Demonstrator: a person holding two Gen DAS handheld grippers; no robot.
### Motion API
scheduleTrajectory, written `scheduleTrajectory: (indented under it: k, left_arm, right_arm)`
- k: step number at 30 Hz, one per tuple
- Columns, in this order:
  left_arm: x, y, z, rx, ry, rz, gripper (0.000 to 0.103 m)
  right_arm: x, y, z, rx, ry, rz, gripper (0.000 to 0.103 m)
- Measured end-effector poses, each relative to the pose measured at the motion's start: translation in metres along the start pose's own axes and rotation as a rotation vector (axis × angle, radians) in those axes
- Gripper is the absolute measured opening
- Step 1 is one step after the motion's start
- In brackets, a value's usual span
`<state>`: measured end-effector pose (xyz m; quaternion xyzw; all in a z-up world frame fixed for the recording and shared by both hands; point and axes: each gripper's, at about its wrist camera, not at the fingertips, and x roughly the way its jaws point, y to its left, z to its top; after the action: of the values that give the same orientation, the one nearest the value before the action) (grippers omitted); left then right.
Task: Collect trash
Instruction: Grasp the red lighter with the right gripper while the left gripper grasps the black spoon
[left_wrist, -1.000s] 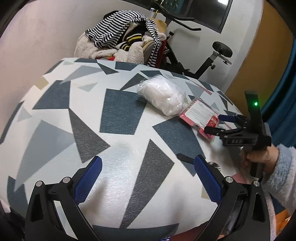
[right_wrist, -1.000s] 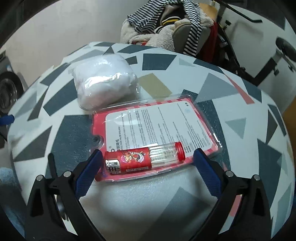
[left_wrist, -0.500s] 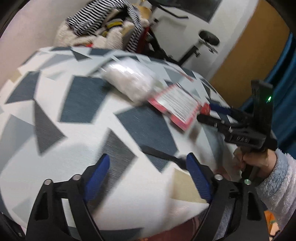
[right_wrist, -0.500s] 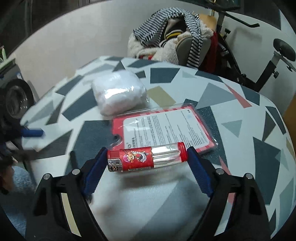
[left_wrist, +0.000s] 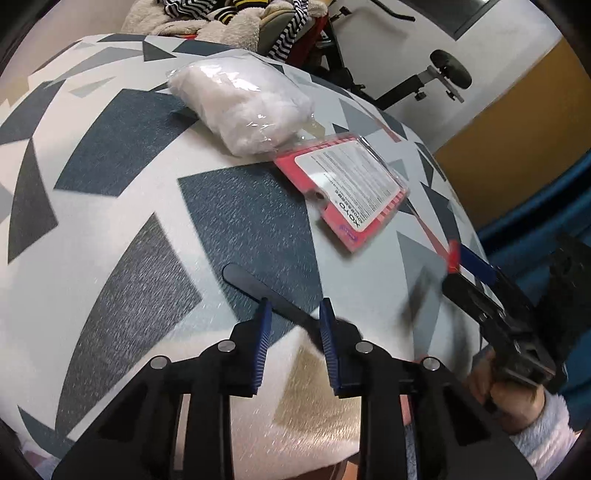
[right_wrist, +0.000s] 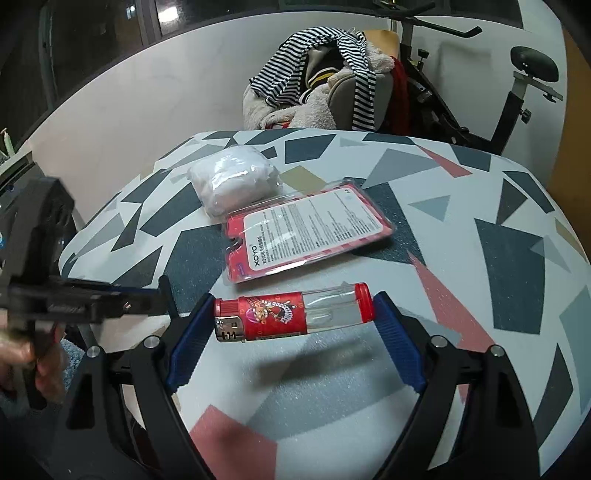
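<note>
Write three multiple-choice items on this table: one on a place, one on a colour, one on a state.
1. Where is the white wrapped bundle?
A. On the patterned table, against the pink blister pack
B. Between the right gripper's pads
C. On the exercise bike's seat

2. What colour are the lighter's label and end caps?
A. Green
B. Red
C. Yellow

3. What is the lighter's state?
A. Lying flat on the table
B. Resting on the blister pack
C. Held lengthwise in the right gripper, clear of the table

Answers:
1 A: the bundle lies on the tabletop and touches the pack's far end.
2 B: the label and both caps are red, with a clear section between.
3 C: a blue pad presses on each end, and the lighter's shadow falls on the table below it.
</note>
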<state>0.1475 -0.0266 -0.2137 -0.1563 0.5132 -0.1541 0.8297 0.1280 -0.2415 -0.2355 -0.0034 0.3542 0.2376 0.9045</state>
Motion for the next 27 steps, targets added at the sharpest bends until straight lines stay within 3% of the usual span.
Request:
scheduleTrajectory:
  k: [7,16,21,23,25,27]
  left_arm:
    - [0.015,-0.025,0.011,0.121,0.002,0.080,0.026]
    - [0.031,-0.061,0.001,0.326,-0.047,0.348,0.027]
    - [0.030,-0.056,0.005,0.295,-0.049,0.332,0.025]
    - [0.028,-0.054,0.005,0.295,-0.046,0.324,0.011]
    - [0.021,-0.041,0.005,0.234,-0.034,0.220,0.010]
    - [0.011,-0.030,0.000,0.200,-0.037,0.176,0.010]
  right_arm:
    - [-0.010,-0.011,-0.008,0.047,-0.027,0.004,0.084]
    - [-0.014,-0.018,-0.013,0.079,-0.037,0.010,0.084]
    - [-0.017,-0.017,-0.017,0.096,-0.041,0.016,0.084]
    - [-0.019,-0.015,-0.018,0.101,-0.044,0.019,0.084]
    - [-0.022,-0.012,-0.021,0.107,-0.048,0.026,0.084]
    - [-0.026,-0.008,-0.023,0.105,-0.050,0.033,0.084]
